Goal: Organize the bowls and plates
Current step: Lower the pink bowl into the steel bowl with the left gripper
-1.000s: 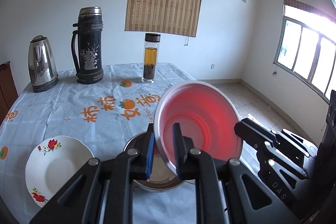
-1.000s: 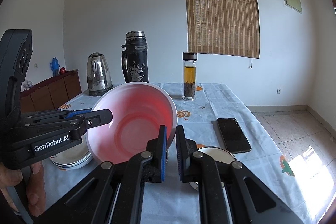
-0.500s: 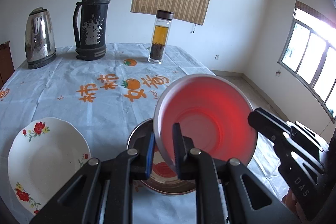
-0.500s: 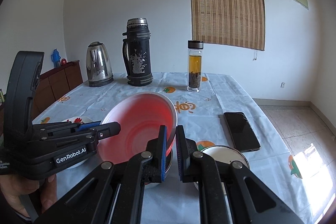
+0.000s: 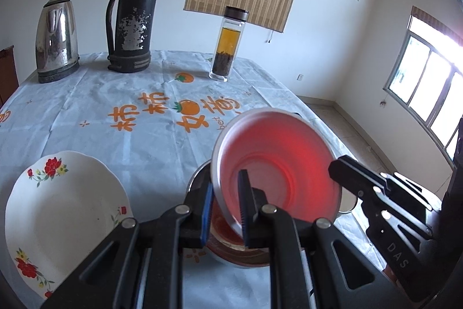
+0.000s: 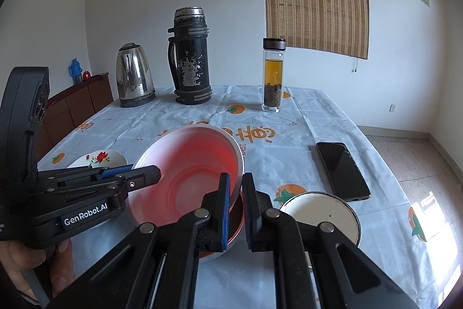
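A pink bowl [image 5: 283, 167] hangs tilted just above a steel bowl [image 5: 231, 251] with a red inside. My left gripper [image 5: 225, 184] is shut on the pink bowl's left rim. My right gripper [image 5: 335, 164] grips the opposite rim. In the right wrist view the pink bowl [image 6: 191, 164] sits between my right gripper [image 6: 235, 178], shut on its rim, and my left gripper [image 6: 153, 171]; the steel bowl [image 6: 234, 233] shows beneath it. A white floral plate [image 5: 58, 207] lies to the left on the table. A white enamel bowl [image 6: 321, 213] stands to the right.
A steel kettle [image 5: 56, 39], a tall black flask [image 5: 133, 16] and a glass tea bottle [image 5: 227, 45] stand at the far side of the table. A black phone [image 6: 341, 170] lies near the right edge. The tablecloth [image 5: 115, 94] is pale blue with orange print.
Both grippers have come down and nearer the table with the pink bowl, which now hangs close over the steel bowl. The grips have not changed.
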### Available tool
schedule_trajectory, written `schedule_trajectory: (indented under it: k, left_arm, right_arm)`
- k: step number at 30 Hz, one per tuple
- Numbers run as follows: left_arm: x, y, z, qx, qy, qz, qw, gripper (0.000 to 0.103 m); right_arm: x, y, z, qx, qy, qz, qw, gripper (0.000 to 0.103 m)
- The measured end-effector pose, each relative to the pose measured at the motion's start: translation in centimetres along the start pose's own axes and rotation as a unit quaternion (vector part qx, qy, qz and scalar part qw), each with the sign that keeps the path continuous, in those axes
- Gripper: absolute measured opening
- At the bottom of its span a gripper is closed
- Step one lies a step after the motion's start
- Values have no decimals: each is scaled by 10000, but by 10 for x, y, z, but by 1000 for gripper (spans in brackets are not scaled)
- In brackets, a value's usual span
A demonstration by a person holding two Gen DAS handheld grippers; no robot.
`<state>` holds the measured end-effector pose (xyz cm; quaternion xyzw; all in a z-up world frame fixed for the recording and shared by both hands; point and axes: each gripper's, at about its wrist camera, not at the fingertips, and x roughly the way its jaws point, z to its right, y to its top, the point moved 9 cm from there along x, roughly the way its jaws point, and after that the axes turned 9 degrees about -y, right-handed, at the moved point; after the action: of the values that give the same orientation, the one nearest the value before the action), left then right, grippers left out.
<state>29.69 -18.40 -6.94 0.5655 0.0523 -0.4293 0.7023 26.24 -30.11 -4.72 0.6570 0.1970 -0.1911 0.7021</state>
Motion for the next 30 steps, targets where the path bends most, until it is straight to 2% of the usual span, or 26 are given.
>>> schedule_trajectory:
  k: [16, 30]
  left_arm:
    - [9, -10, -8, -93, 29, -257, 9996, 13]
    - [19, -18, -17, -279, 32, -507, 9983, 13]
  right_arm:
    - [16, -16, -3, 24, 8, -307, 9995, 10]
    - [17, -15, -6, -11, 67, -404, 9992, 12]
